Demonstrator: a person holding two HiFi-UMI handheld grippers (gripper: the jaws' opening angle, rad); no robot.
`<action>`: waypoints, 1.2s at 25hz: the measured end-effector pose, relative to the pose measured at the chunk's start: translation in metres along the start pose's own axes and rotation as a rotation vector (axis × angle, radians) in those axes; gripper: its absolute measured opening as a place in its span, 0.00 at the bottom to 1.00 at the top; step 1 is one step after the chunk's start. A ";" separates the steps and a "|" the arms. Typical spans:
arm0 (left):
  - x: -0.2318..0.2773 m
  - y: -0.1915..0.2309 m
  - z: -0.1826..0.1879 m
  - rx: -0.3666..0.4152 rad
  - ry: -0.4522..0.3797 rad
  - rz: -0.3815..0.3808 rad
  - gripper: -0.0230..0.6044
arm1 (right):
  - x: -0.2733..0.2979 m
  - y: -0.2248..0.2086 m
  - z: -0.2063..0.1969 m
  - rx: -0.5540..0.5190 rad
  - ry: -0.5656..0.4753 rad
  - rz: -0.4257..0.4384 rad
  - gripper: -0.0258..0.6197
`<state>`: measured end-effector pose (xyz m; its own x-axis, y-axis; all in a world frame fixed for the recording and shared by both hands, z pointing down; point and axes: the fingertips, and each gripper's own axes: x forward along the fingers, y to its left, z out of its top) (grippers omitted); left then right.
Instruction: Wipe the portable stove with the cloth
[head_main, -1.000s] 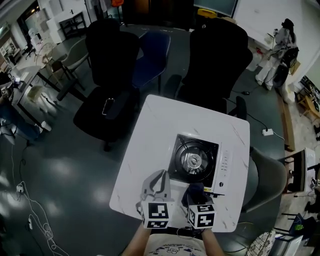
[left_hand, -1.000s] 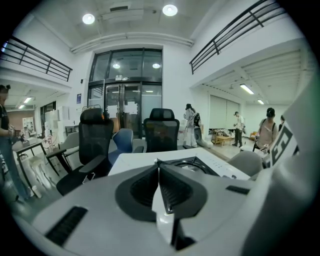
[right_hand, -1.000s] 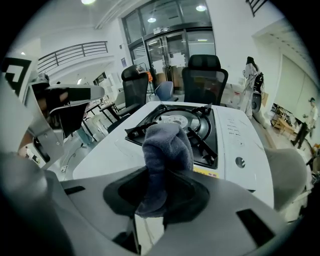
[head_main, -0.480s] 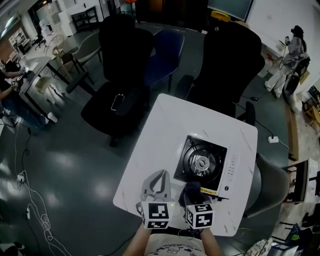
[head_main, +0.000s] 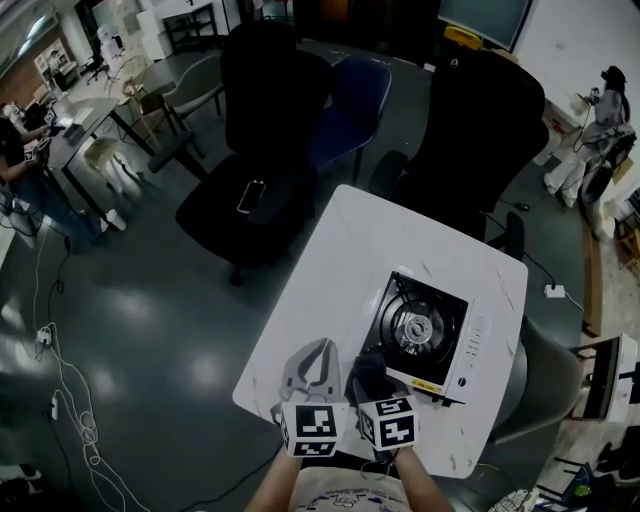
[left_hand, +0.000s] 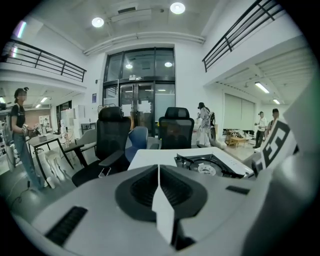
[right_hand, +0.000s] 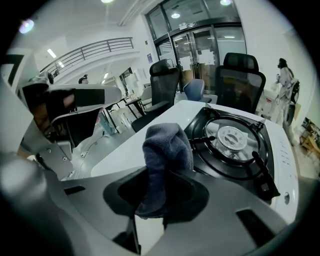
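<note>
Print on the black-and-white portable stove (head_main: 430, 335) is unreadably small. The right gripper (right_hand: 160, 200) pinches a dark grey cloth (right_hand: 167, 150) beside its near corner. The left gripper (left_hand: 160, 192), jaws pressed together, hovers over the white table (head_main: 340, 260).

Open office: swivel chairs (head_main: 268, 150), desks (head_main: 88, 112).

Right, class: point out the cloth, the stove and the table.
cloth (right_hand: 167, 145), right gripper view, its bunched top.
stove (head_main: 416, 328), head view, its burner.
table (head_main: 350, 250), head view, bare far part.
</note>
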<state>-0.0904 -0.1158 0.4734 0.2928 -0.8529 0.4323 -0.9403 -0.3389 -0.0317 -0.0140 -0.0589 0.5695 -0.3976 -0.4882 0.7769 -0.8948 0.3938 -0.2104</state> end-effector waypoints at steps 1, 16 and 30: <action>-0.001 0.002 -0.001 -0.002 0.001 0.004 0.07 | 0.002 0.003 0.002 -0.003 0.001 0.007 0.20; -0.001 0.020 0.000 -0.001 0.000 0.032 0.07 | 0.026 0.032 0.030 -0.045 0.017 0.113 0.20; 0.009 0.022 -0.001 -0.010 0.010 0.027 0.07 | 0.051 0.021 0.069 -0.087 0.087 0.098 0.20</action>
<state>-0.1090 -0.1305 0.4769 0.2652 -0.8579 0.4401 -0.9496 -0.3115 -0.0349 -0.0669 -0.1296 0.5638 -0.4600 -0.3764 0.8042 -0.8298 0.5045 -0.2385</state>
